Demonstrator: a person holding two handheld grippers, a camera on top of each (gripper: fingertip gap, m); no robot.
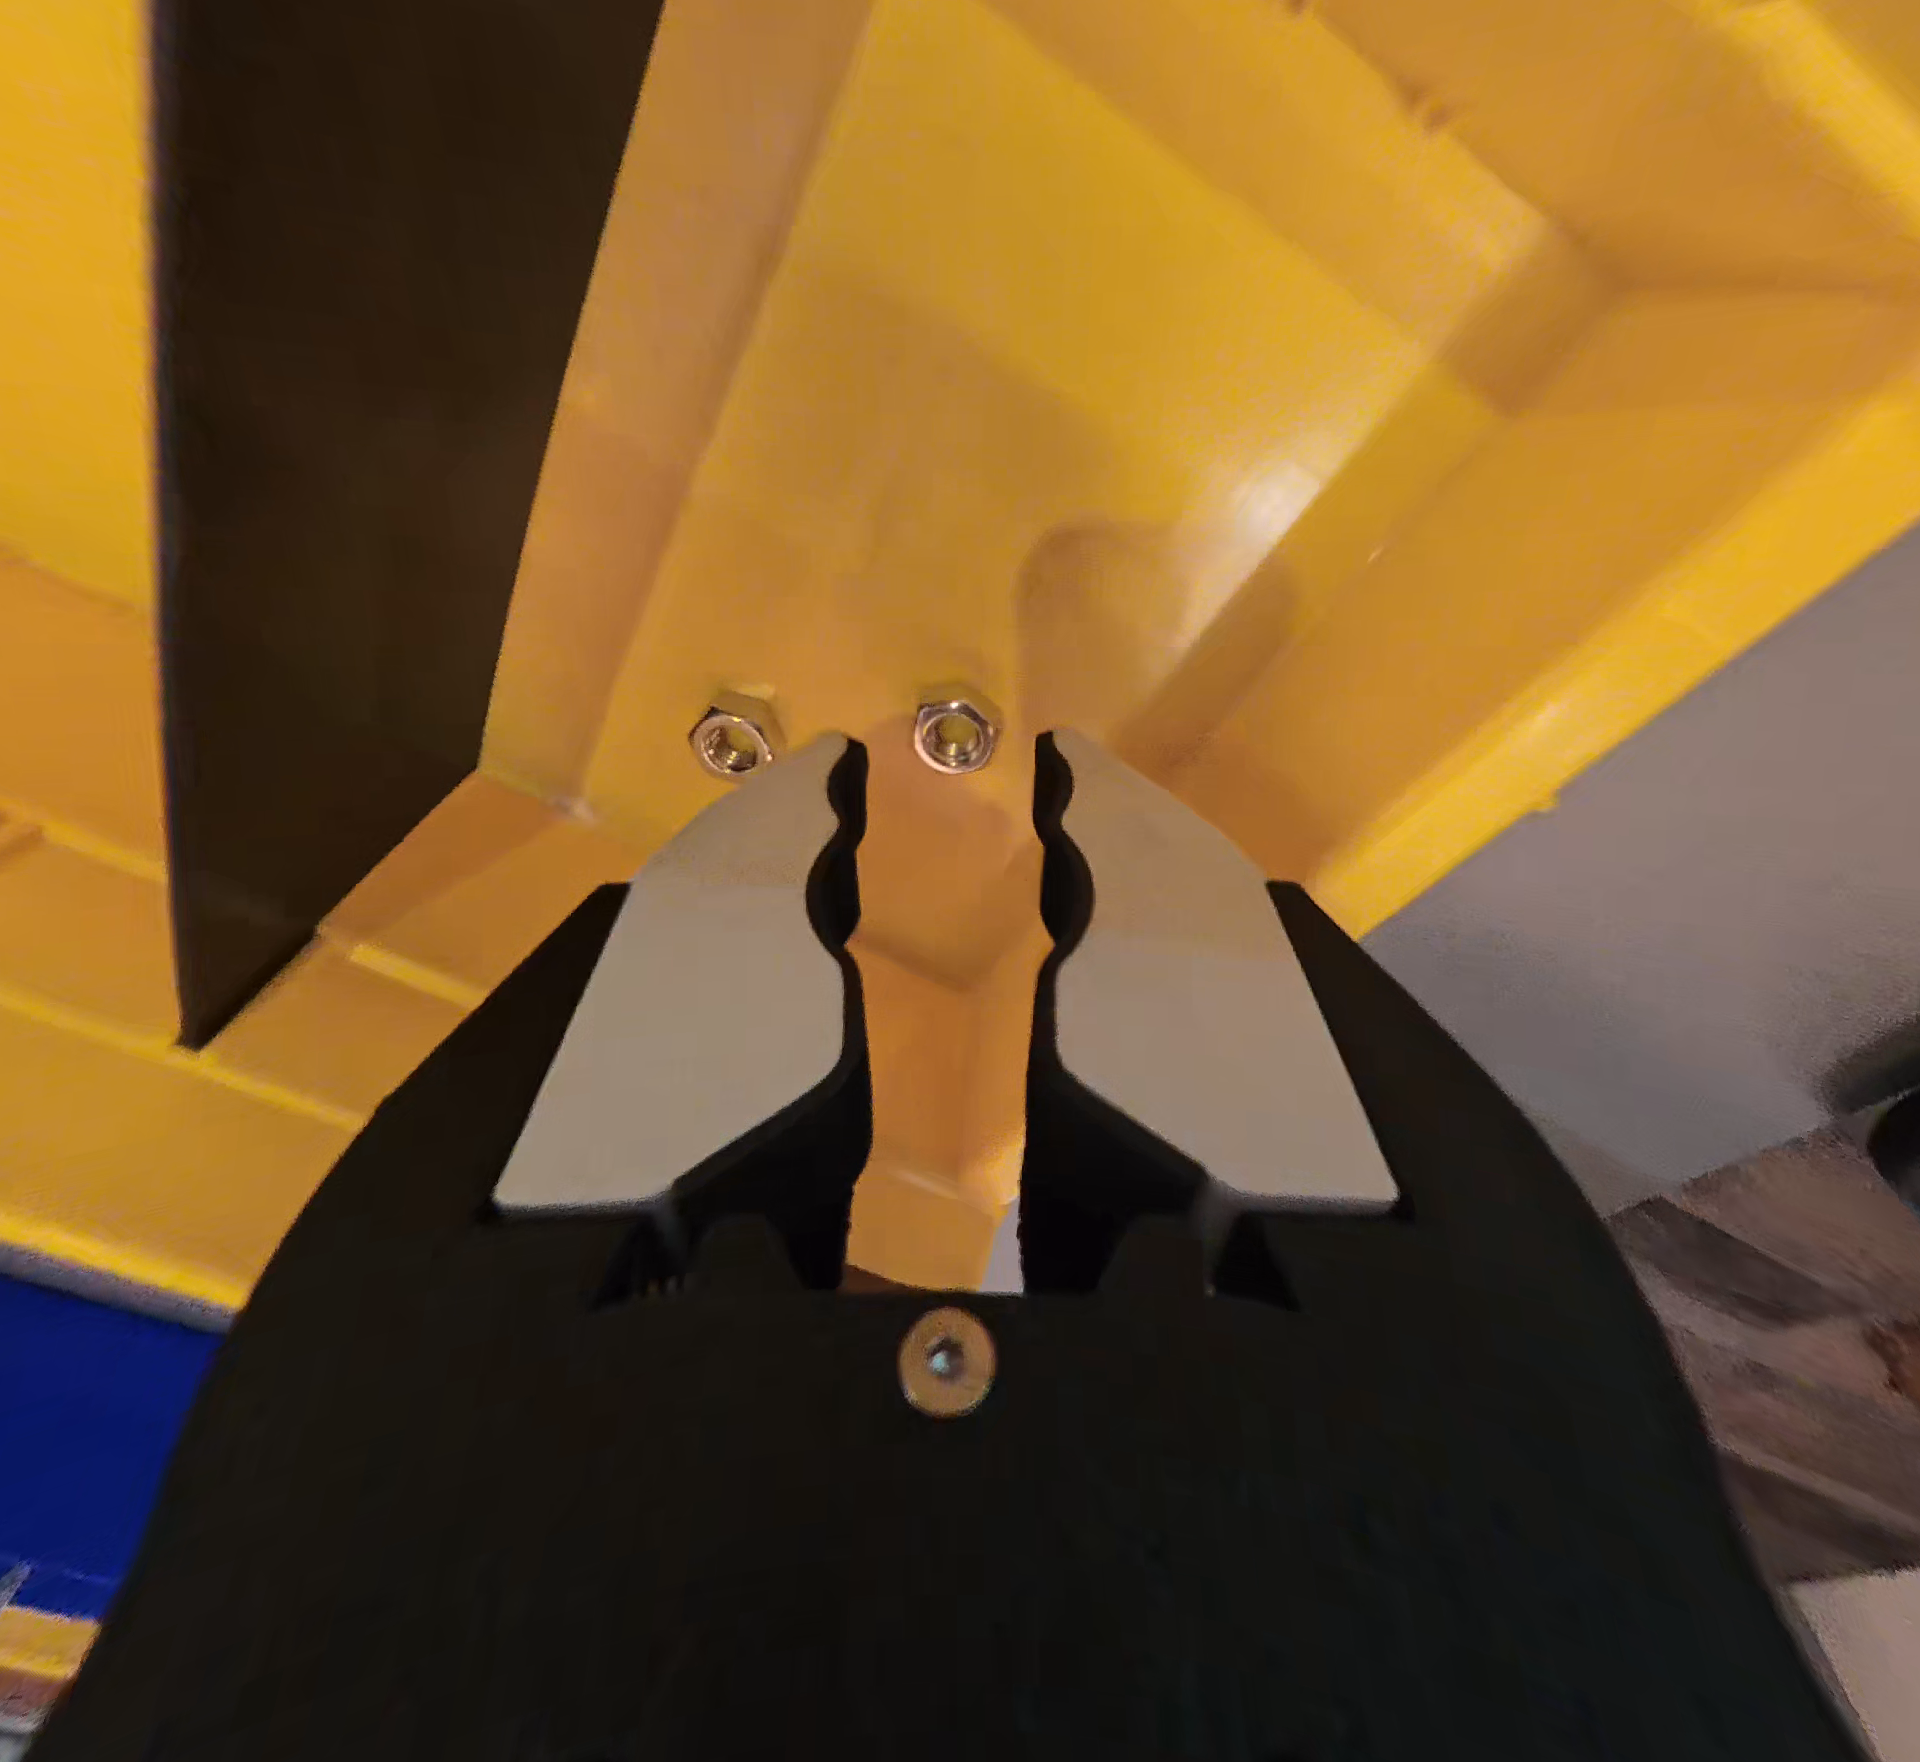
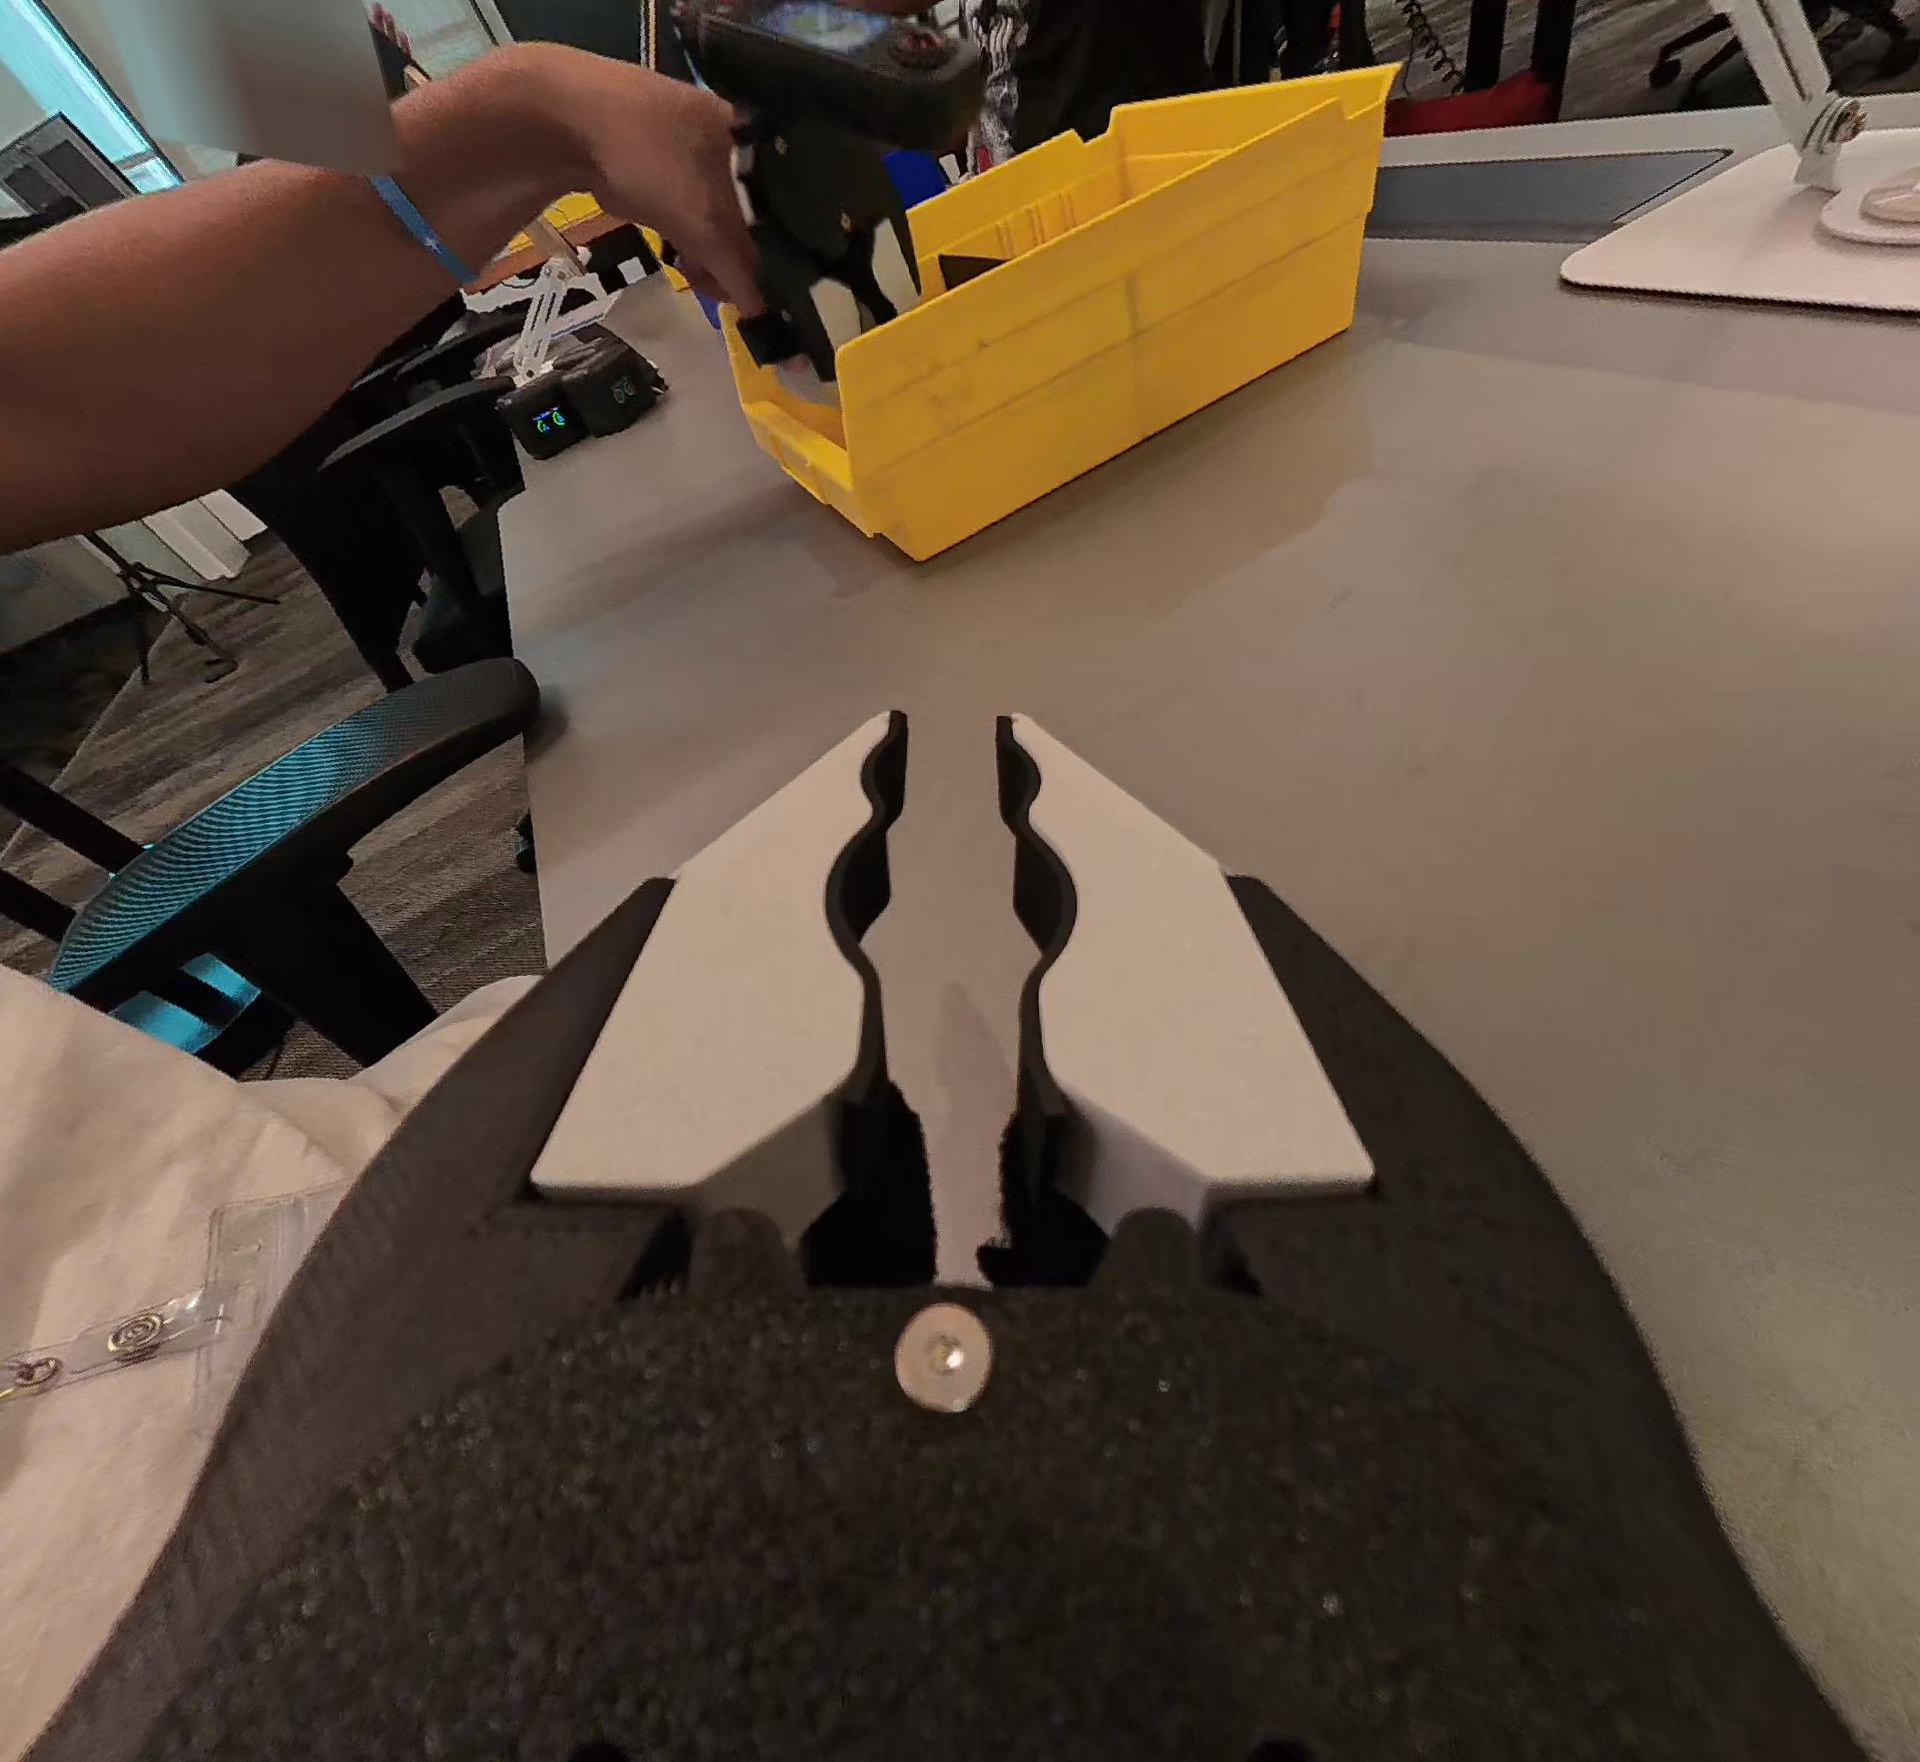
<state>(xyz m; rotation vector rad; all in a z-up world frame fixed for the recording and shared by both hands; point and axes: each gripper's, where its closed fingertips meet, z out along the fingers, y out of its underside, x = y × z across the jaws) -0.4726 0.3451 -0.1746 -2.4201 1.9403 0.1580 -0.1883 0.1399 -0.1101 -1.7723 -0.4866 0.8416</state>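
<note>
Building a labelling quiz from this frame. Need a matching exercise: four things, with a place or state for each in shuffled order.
Things
1. left gripper
2. right gripper
3. two metal nuts
4. yellow bin

Places or states
A. on the bin floor
B. open, over bare grey table
C. on the table, far side
D. open, reaching into the bin

Pairs: 1-D, 2-B, 3-A, 4-C

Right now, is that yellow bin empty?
Not empty: two metal hex nuts lie on the yellow bin floor by the left gripper's open jaws.
</note>
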